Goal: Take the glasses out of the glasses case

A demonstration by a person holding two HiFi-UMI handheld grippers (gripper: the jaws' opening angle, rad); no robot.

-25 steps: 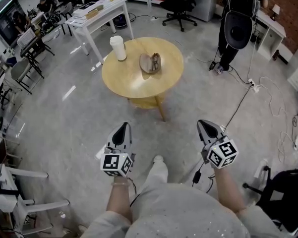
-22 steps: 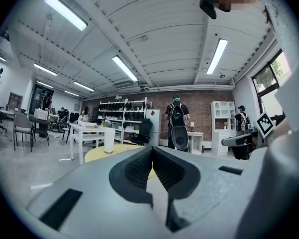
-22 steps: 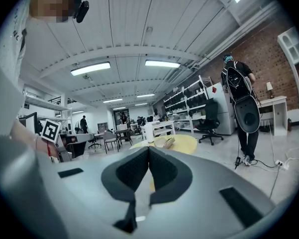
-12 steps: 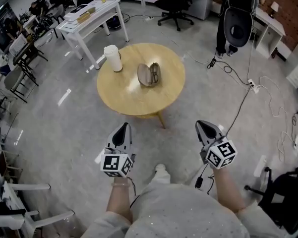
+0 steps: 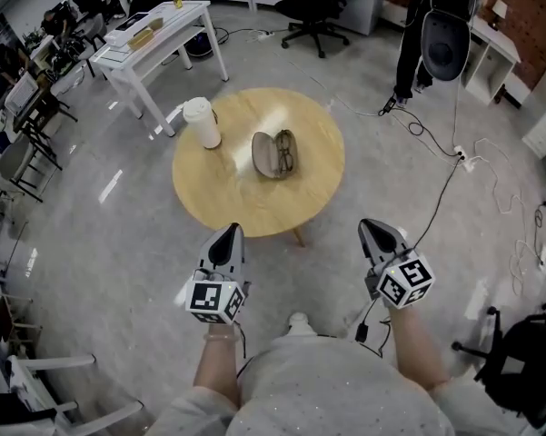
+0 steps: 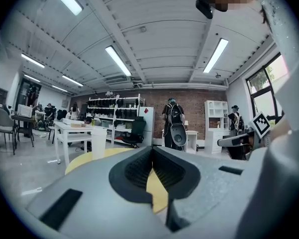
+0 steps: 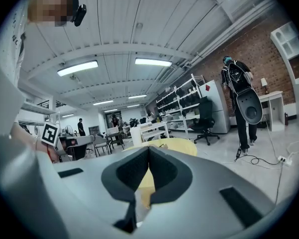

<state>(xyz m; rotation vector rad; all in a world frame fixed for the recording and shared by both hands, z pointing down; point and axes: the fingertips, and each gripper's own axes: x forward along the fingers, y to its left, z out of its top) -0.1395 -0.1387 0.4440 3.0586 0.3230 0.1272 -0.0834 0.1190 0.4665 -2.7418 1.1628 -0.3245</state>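
An open brown glasses case (image 5: 273,154) lies near the middle of the round wooden table (image 5: 227,198), with the glasses (image 5: 286,153) lying in its right half. My left gripper (image 5: 225,242) hangs shut over the table's near edge, well short of the case. Level with it, to the right of the table, my right gripper (image 5: 378,235) is shut too, over the floor. Neither holds anything. In the left gripper view the jaws meet at the tip (image 6: 152,159) with the yellow table (image 6: 89,158) behind; the right gripper view shows the same at the tip (image 7: 149,158).
A white lidded cup (image 5: 202,122) stands at the table's left side. A white desk (image 5: 154,34) and office chair (image 5: 313,3) stand beyond. A mannequin on a stand (image 5: 441,34) is at the far right, with cables (image 5: 454,166) across the floor.
The table with the case has come nearer to me and to both grippers over the last second. The grippers keep their places in the view, both shut.
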